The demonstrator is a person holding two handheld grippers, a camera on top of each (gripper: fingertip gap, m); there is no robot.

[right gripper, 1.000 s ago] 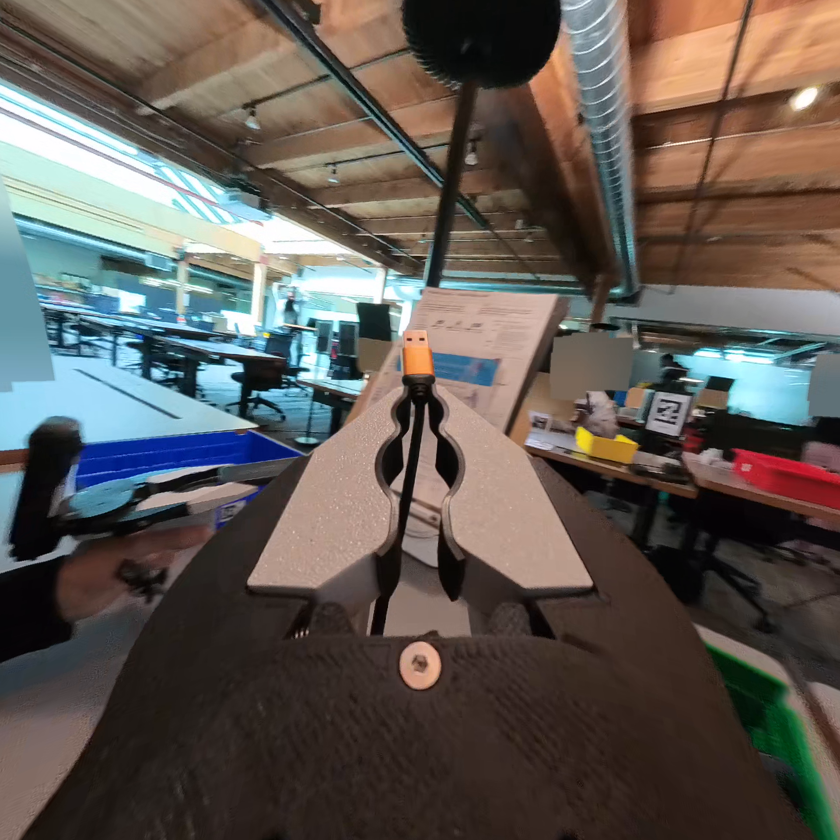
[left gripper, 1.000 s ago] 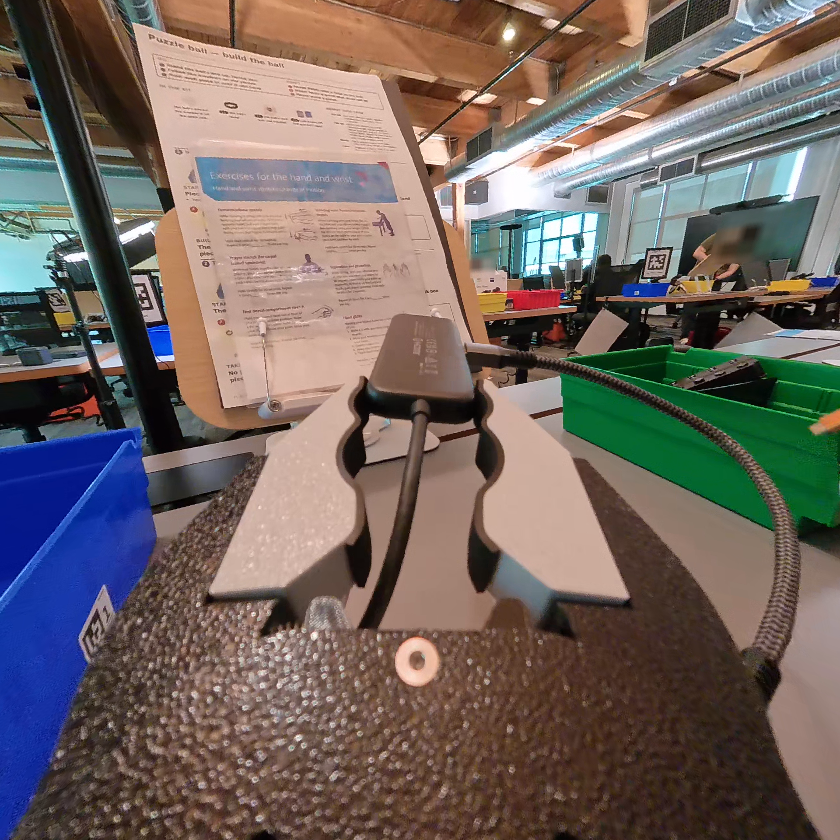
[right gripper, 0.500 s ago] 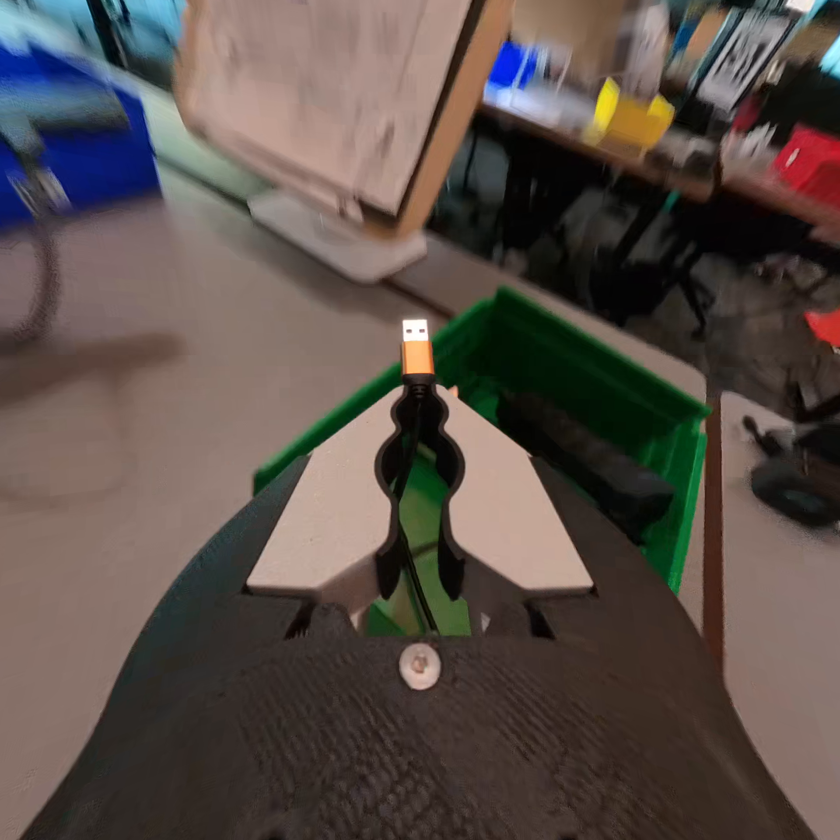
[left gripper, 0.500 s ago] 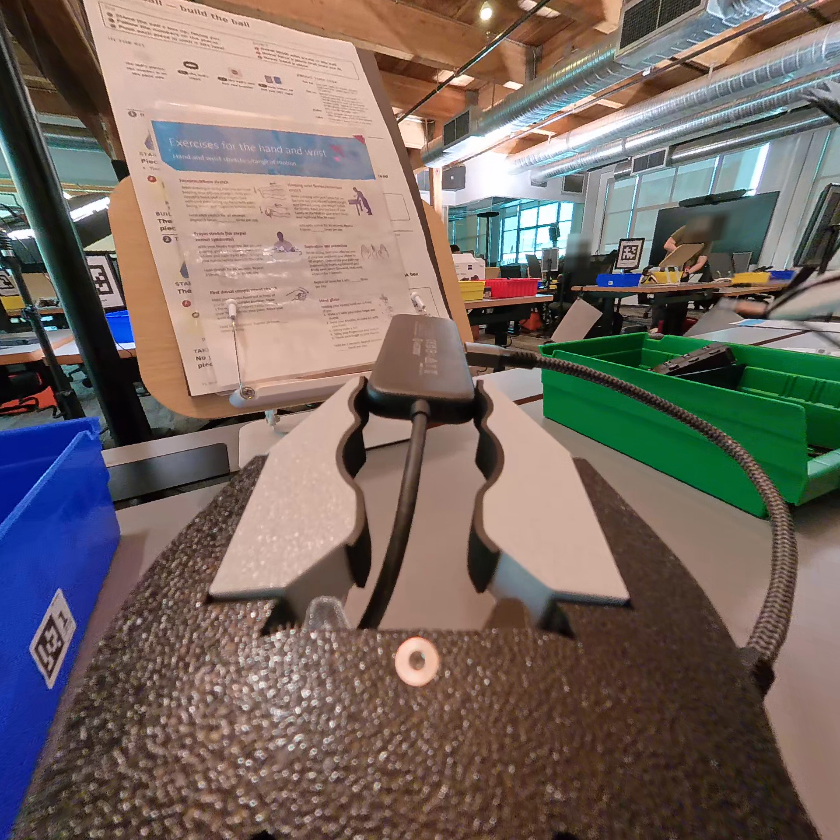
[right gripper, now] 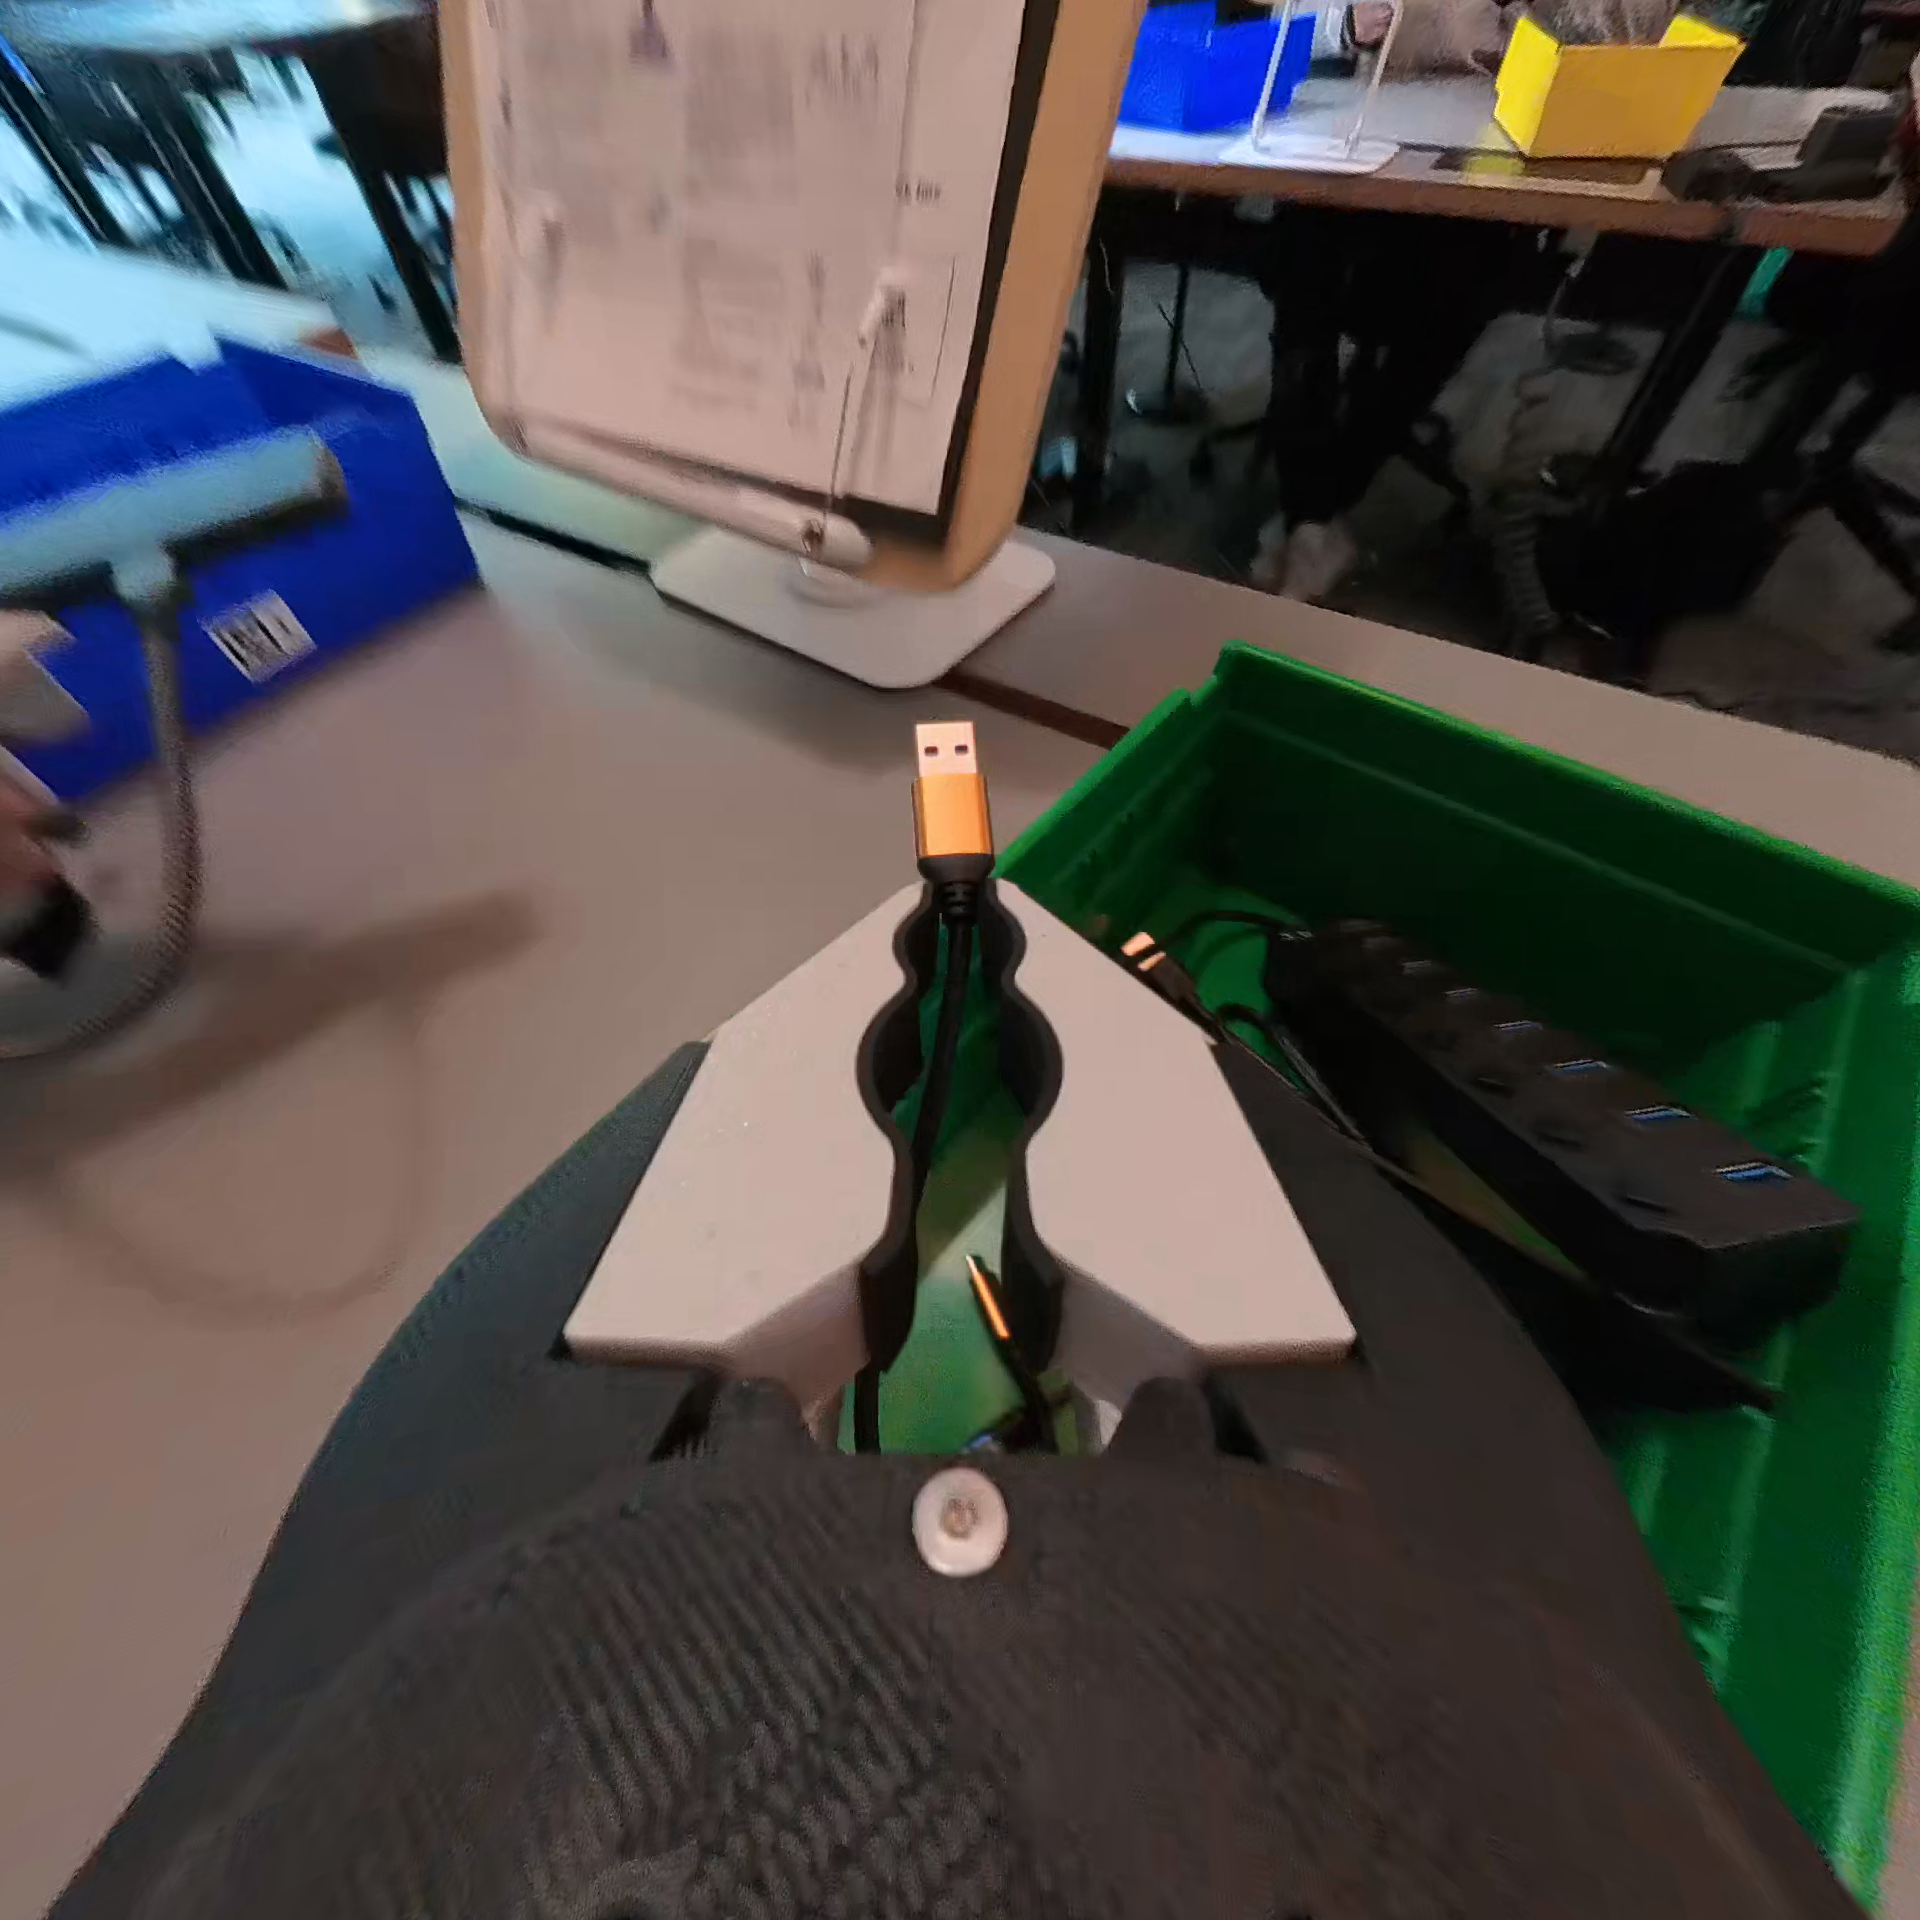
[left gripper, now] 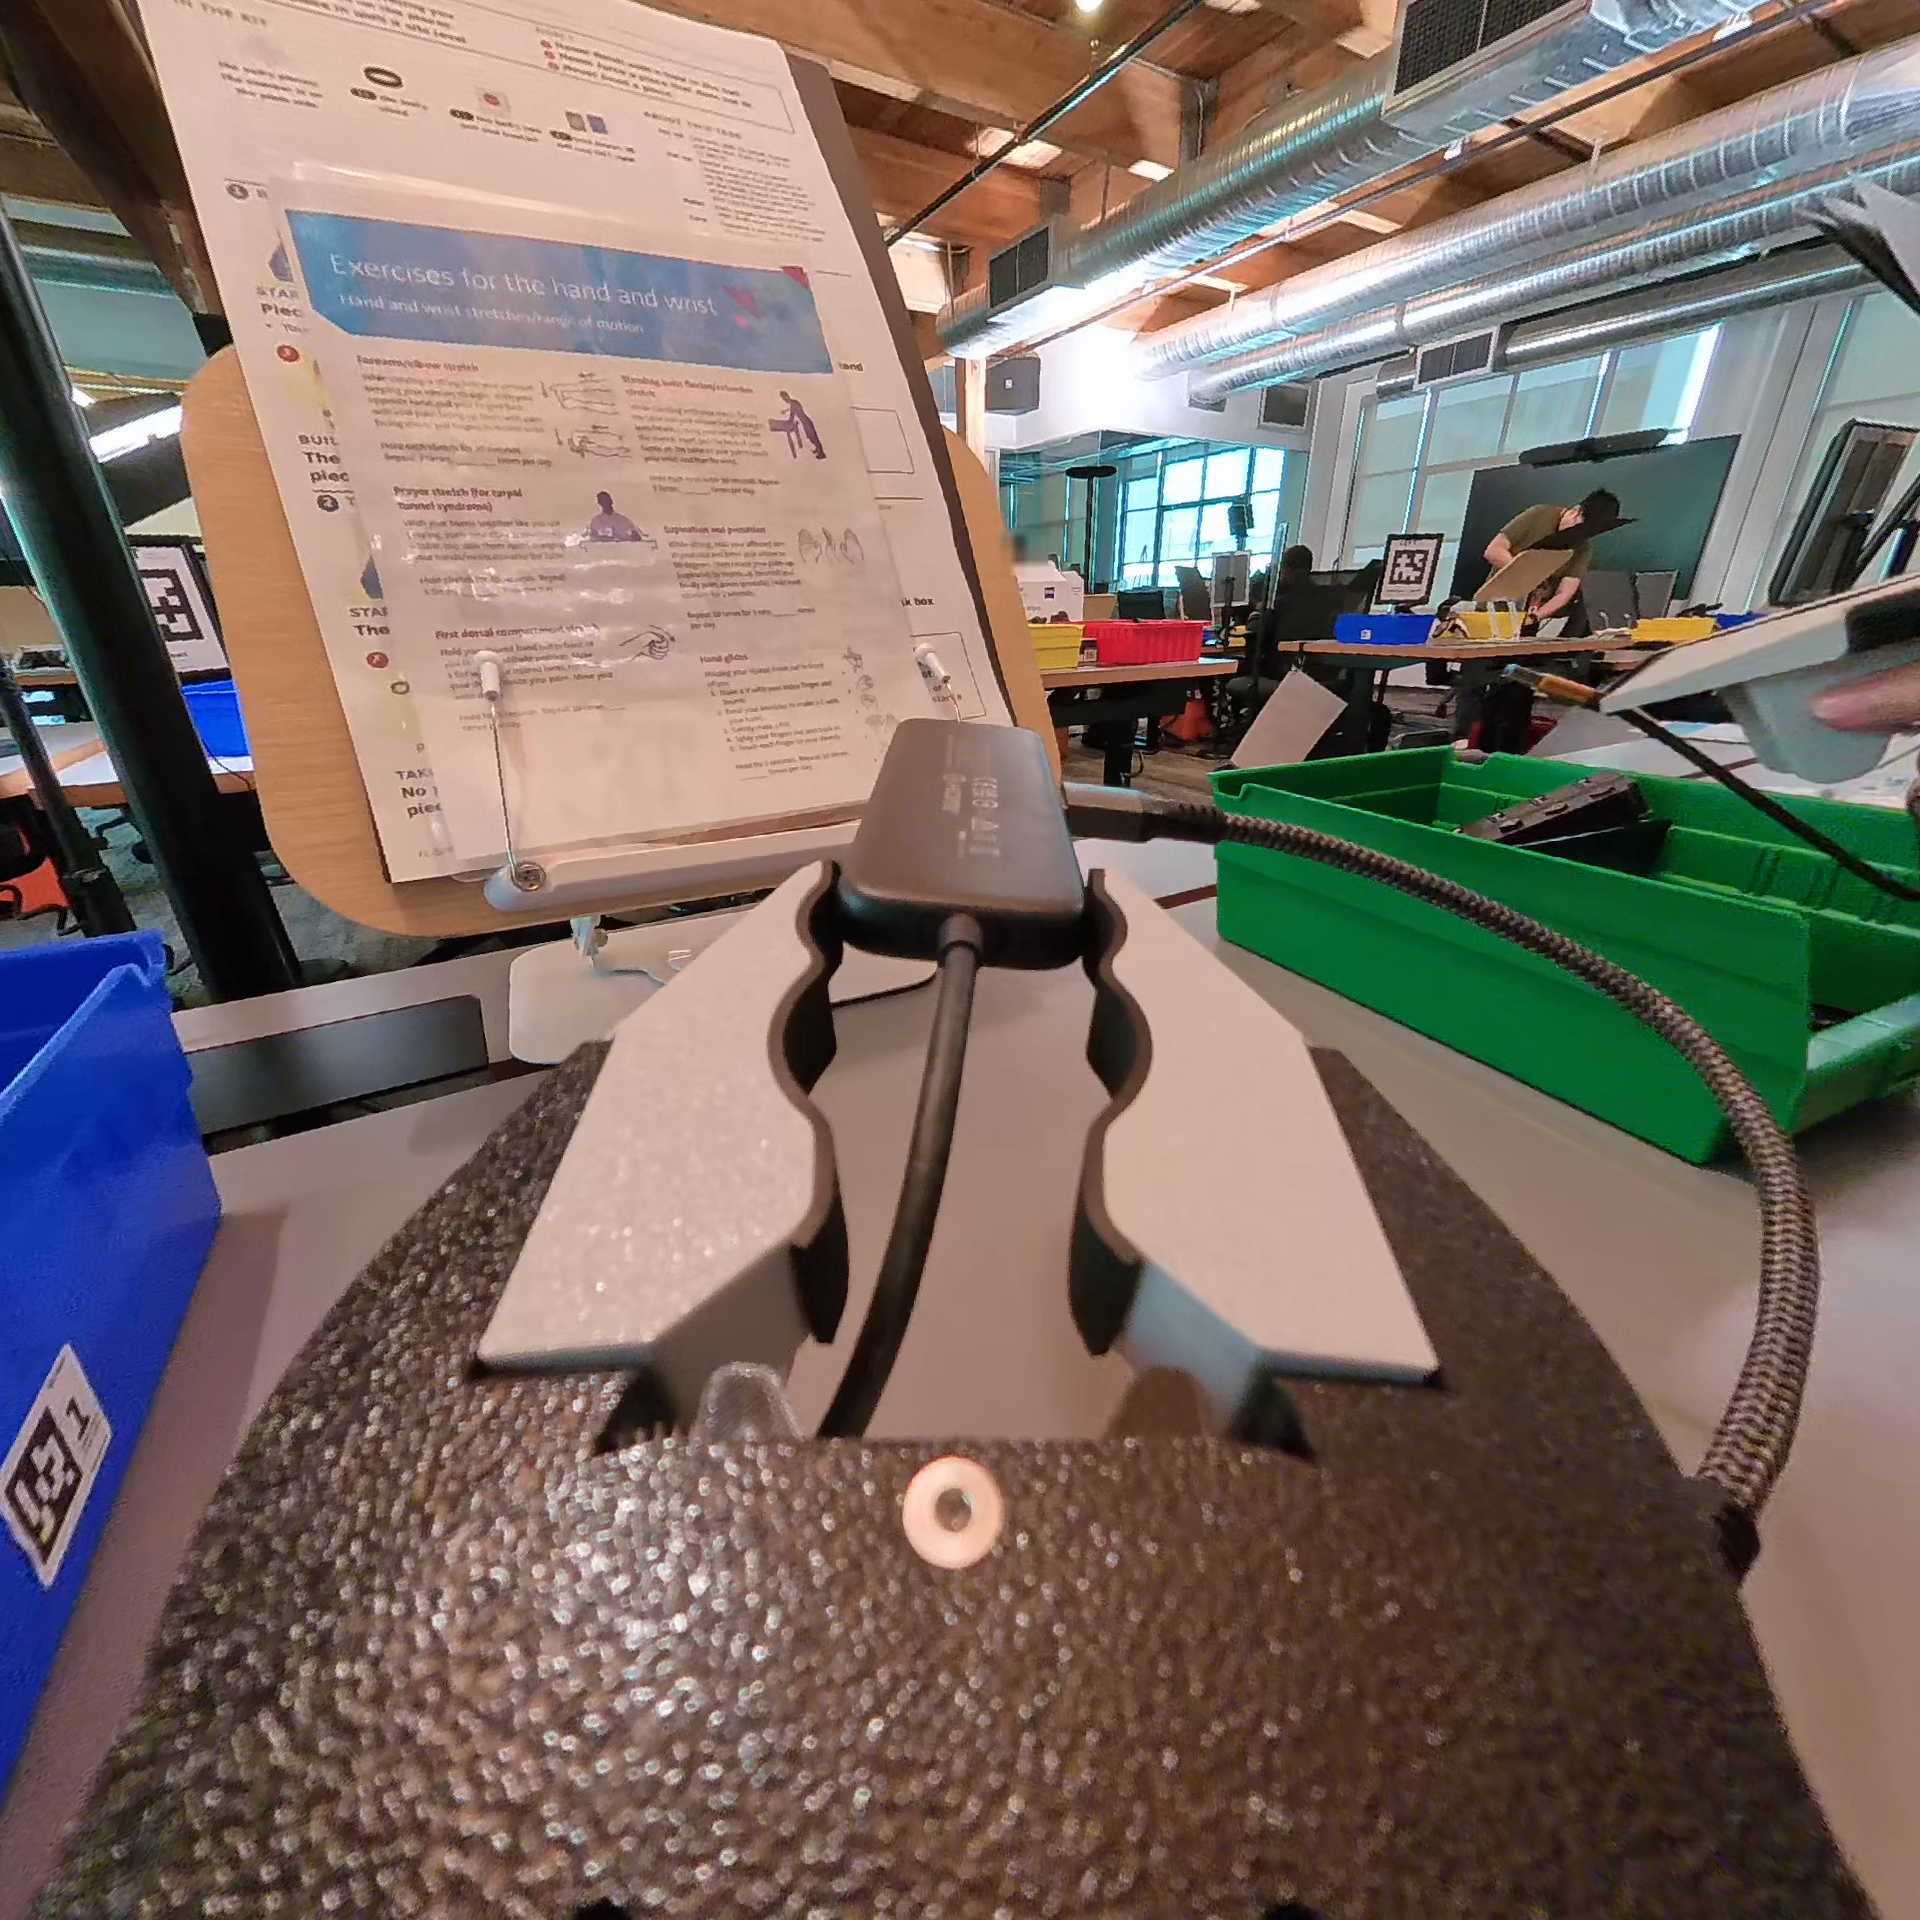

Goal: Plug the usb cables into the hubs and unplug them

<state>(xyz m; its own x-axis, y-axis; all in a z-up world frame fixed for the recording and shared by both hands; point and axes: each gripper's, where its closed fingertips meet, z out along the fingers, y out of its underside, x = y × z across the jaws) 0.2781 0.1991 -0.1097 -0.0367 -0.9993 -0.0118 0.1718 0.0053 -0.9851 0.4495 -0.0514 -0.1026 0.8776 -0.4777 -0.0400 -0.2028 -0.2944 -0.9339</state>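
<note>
Left gripper [left gripper: 961, 914] clamped on a slim dark-grey hub [left gripper: 961, 831], held level above the desk [left gripper: 1558, 1247], its side port facing right, presumably kept steady as the fixed half of each mating. Braided cable [left gripper: 1704, 1122] plugged into that side, stiff and woven, arching down beside the gripper body.

Right gripper [right gripper: 956, 904] pinched on a thin black cord just behind an orange-collared USB plug [right gripper: 948, 800], bare metal tongue pointing forward, free of any port, poised over the green bin [right gripper: 1558, 790] edge. Held by the cord rather than the shell, so perhaps prone to flex on insertion. Inside the bin: a long black multi-port hub [right gripper: 1558, 1122], glossy, blue sockets in a row. Left side of this view blurred.
</note>
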